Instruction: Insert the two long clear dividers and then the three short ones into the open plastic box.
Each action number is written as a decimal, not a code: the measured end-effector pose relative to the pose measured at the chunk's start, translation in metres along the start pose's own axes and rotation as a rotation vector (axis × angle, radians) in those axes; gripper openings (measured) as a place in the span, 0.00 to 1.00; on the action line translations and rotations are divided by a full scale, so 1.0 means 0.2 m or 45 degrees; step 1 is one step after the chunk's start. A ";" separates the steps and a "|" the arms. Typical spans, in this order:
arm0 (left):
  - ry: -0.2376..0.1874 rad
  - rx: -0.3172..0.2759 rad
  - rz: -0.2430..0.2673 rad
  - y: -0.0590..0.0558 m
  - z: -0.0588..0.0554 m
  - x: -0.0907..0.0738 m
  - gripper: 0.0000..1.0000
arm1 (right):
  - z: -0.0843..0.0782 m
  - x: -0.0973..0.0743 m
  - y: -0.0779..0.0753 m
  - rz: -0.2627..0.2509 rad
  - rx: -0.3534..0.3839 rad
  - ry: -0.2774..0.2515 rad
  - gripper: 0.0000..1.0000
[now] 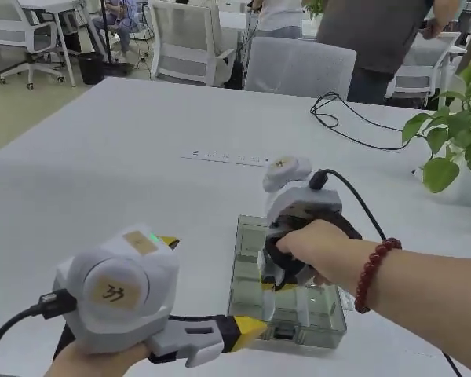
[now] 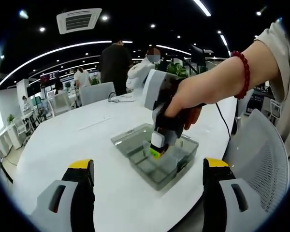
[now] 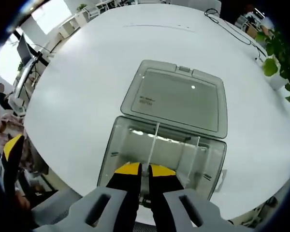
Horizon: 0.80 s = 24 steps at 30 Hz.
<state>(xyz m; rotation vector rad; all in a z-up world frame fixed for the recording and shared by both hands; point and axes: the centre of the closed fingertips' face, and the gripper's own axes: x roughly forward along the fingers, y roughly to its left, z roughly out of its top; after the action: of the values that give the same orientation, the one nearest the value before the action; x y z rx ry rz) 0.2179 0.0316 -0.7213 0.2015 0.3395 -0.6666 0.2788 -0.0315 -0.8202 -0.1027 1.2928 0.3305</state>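
The open clear plastic box (image 3: 115, 147) lies on the white table with its lid (image 3: 179, 96) folded flat behind it. My right gripper (image 3: 144, 169) points down into the box body, shut on the edge of a thin clear divider (image 3: 152, 142) that stands across the box. In the head view the right gripper (image 1: 272, 283) is held by a hand over the box (image 1: 243, 263). My left gripper (image 1: 210, 287) hovers open to the left of the box with nothing in it. The left gripper view has its jaws wide apart, facing the box (image 2: 135, 166) and the right gripper (image 2: 156, 152).
A black cable (image 1: 353, 129) loops at the far right of the table (image 1: 141, 157), beside a green plant (image 1: 455, 133). White chairs (image 1: 298, 67) and standing people are beyond the far edge. The box sits close to the near table edge.
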 end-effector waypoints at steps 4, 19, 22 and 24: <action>-0.004 0.007 0.005 0.00 0.00 0.00 0.95 | -0.01 0.01 -0.01 0.002 0.004 0.002 0.07; -0.004 0.012 0.013 0.00 0.00 0.00 0.94 | -0.02 0.07 -0.01 0.005 0.017 -0.013 0.07; -0.001 0.013 0.013 0.00 0.00 0.00 0.94 | -0.02 0.08 -0.01 0.035 0.043 -0.029 0.08; -0.001 0.011 0.013 0.00 0.00 0.00 0.94 | -0.01 0.08 0.00 0.074 0.037 -0.042 0.10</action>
<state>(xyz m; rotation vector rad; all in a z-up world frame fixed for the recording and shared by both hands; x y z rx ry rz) 0.2189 0.0317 -0.7217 0.2114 0.3346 -0.6583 0.2803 -0.0293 -0.8364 -0.0345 1.2692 0.3616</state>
